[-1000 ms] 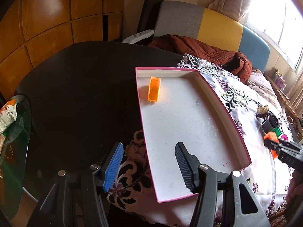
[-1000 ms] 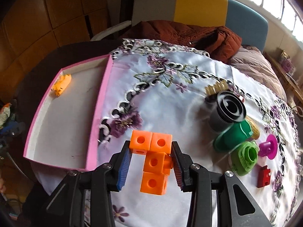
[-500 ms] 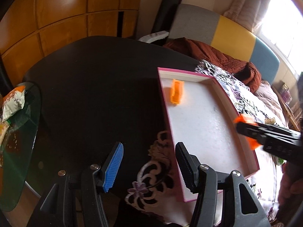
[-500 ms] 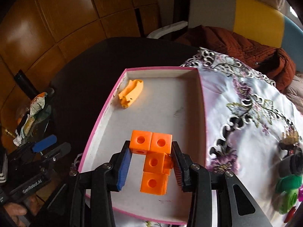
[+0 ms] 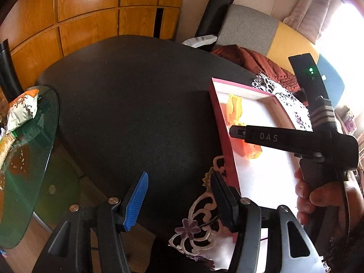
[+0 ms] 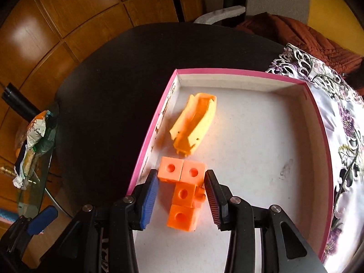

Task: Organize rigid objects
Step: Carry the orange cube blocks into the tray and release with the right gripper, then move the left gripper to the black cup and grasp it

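A pink-rimmed white tray (image 6: 327,159) lies on the table. In it lies a yellow-orange scoop-shaped piece (image 6: 195,122), which also shows in the left wrist view (image 5: 234,109). My right gripper (image 6: 182,191) is low over the tray's left part with an orange block cluster (image 6: 184,193) between its fingers. The jaws now stand slightly apart from the blocks, which seem to rest on the tray floor. In the left wrist view the right gripper (image 5: 241,134) reaches in over the tray (image 5: 221,125). My left gripper (image 5: 179,195) is open and empty at the tray's near left corner.
The black round table (image 5: 136,104) extends left of the tray. A floral cloth (image 6: 348,118) lies right of the tray. A glass side table (image 5: 27,150) with a snack bag (image 5: 20,111) stands at far left. A sofa with a brown jacket (image 5: 257,66) is behind.
My right gripper carried the orange block cluster from the cloth to the tray beside the scoop piece, lowered it, and its jaws have widened. My left gripper drifted left off the tray.
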Tool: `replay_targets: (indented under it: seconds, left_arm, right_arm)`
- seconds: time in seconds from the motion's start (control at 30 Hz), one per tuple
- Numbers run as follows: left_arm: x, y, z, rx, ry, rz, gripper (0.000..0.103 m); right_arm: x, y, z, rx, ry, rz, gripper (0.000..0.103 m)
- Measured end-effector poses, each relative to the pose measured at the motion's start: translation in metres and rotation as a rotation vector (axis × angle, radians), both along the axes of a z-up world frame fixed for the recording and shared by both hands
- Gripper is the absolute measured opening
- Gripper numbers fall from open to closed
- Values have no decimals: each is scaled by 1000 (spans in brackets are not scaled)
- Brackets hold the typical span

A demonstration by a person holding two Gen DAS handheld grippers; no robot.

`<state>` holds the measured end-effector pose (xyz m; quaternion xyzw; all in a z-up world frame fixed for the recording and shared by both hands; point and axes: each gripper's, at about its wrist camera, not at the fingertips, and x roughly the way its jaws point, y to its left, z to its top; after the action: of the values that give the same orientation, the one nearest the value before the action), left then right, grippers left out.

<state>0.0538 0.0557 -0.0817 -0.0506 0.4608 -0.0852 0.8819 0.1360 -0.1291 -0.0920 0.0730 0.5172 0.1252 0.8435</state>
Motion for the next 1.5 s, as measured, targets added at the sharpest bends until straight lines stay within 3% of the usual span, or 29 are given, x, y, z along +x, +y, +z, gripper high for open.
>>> replay_targets:
  seconds: [0.3,0.93,1.27,1.5]
  left_arm:
    - [-3,-2,5,3,-18,-6,58]
    - [-21,-40,23,55,-65,-105,58]
    - [-30,-66,28,86,-75,-170,58]
    - [-34,-87,33,102,-86,-225,58]
  right_arm:
    - [-31,-14,24,12,-94,-18,63]
    - [-93,-57,65,-76,-271,-92,70]
    - [-123,-114,79,-95,-312,-201,79]
    - [-149,-170,89,-140,-334,-325,79]
